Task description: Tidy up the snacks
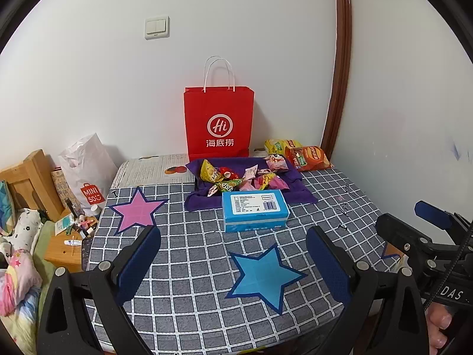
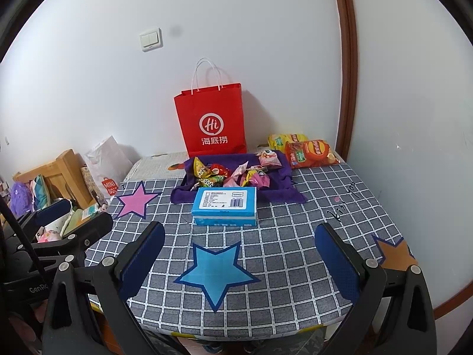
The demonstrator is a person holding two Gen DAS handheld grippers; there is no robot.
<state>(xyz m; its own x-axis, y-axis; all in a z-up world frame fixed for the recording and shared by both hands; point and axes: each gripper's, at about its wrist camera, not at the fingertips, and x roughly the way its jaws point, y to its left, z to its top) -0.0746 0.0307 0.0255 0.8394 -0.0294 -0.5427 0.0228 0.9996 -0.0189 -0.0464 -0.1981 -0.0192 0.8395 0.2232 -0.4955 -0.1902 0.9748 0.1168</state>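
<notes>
Several small snack packets (image 1: 236,177) (image 2: 230,174) lie piled on a purple cloth (image 1: 298,192) (image 2: 283,192) at the back of the checked table. Two chip bags (image 1: 307,158) (image 2: 310,152), orange and yellow, lie to the right of the cloth. A blue box (image 1: 254,211) (image 2: 224,204) sits in front of the cloth. A red paper bag (image 1: 218,121) (image 2: 211,121) stands upright against the wall behind. My left gripper (image 1: 233,263) is open and empty over the table's near part. My right gripper (image 2: 239,263) is open and empty beside it.
The table (image 1: 192,266) (image 2: 295,236) carries a pink star (image 1: 137,210) (image 2: 134,201), a blue star (image 1: 263,278) (image 2: 215,272) and an orange star (image 2: 396,251). A wooden nightstand with clutter (image 1: 74,236) and a white plastic bag (image 1: 85,168) stand to the left. The wall is close on the right.
</notes>
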